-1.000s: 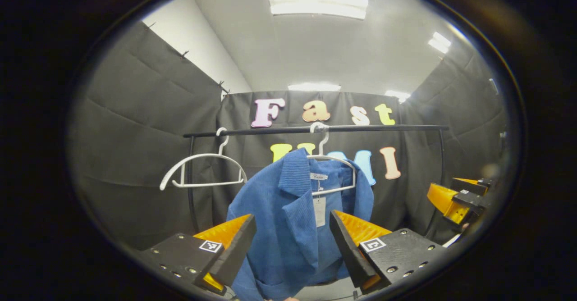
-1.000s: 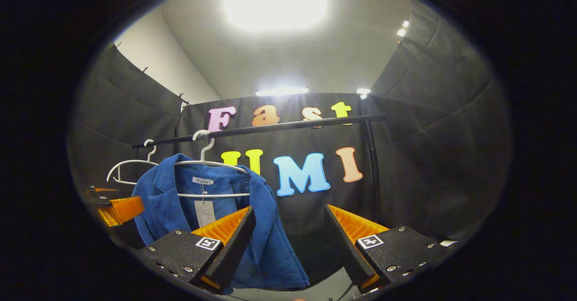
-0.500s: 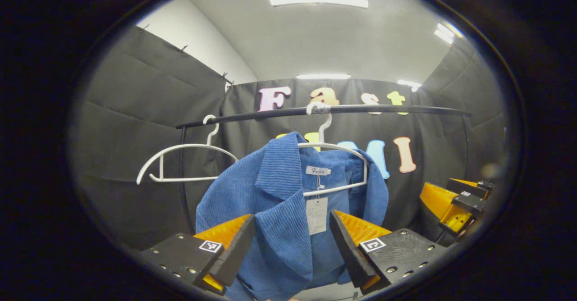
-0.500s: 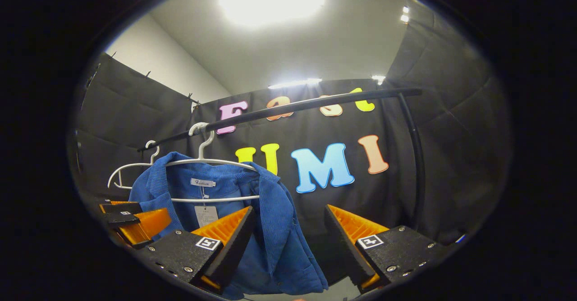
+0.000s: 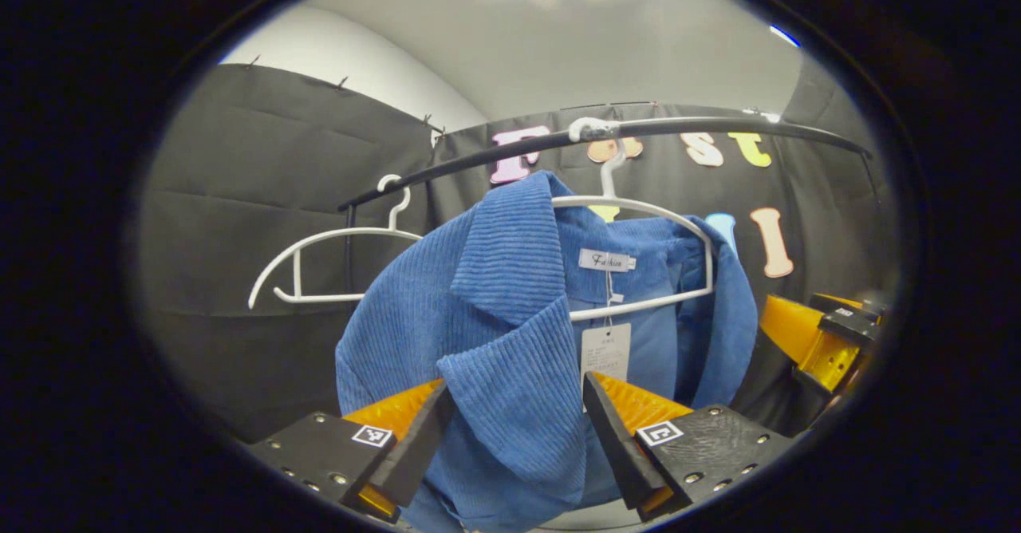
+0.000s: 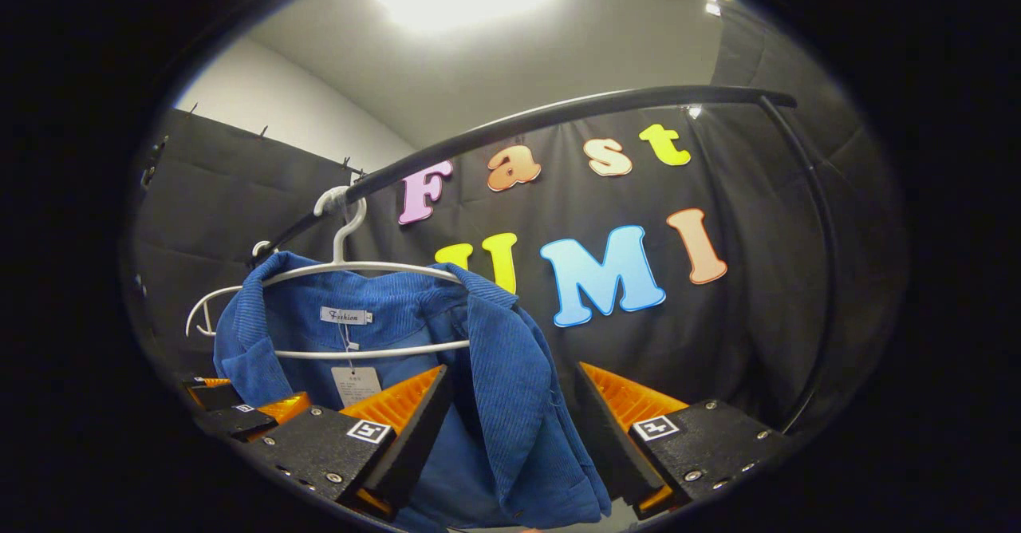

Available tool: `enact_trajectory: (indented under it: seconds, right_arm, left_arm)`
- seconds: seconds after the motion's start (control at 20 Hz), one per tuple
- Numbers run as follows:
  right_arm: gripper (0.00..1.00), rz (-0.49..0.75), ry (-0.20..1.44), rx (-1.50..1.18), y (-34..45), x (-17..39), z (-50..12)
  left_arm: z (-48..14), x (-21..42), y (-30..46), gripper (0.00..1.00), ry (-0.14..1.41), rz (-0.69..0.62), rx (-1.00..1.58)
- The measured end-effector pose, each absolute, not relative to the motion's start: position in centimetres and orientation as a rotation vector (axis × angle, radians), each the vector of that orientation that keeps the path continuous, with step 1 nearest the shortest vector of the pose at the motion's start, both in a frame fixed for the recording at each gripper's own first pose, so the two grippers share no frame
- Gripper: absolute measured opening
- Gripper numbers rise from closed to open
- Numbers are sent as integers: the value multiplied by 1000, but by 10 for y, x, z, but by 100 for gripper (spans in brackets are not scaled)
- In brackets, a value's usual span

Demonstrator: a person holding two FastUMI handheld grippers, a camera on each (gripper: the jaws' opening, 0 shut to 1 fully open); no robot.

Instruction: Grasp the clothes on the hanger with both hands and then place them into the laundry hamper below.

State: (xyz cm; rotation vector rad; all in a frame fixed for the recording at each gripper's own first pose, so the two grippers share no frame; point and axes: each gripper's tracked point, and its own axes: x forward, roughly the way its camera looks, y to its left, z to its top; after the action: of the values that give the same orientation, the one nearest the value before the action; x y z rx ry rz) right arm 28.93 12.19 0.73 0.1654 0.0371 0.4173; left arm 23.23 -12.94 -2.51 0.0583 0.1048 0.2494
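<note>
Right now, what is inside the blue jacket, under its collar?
Inside the blue jacket a white hanger carries it on the black rail. A brand label and a paper tag hang at the neck. The hanger's left end is covered by the collar.

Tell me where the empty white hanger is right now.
The empty white hanger hangs on the black rail, left of the blue jacket in the left gripper view; in the right gripper view it peeks out behind the jacket's left shoulder.
</note>
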Motion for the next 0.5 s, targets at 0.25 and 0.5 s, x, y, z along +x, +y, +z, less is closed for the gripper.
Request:
enact_trajectory:
  seconds: [0.25, 0.5]
  right_arm:
    - [94, 447, 102, 160, 140, 315, -18]
    - [94, 463, 201, 142, 149, 323, -56]
  left_arm:
    - [-31, 241, -119, 99, 112, 290, 65]
    - [-32, 237, -111, 58, 111, 312, 70]
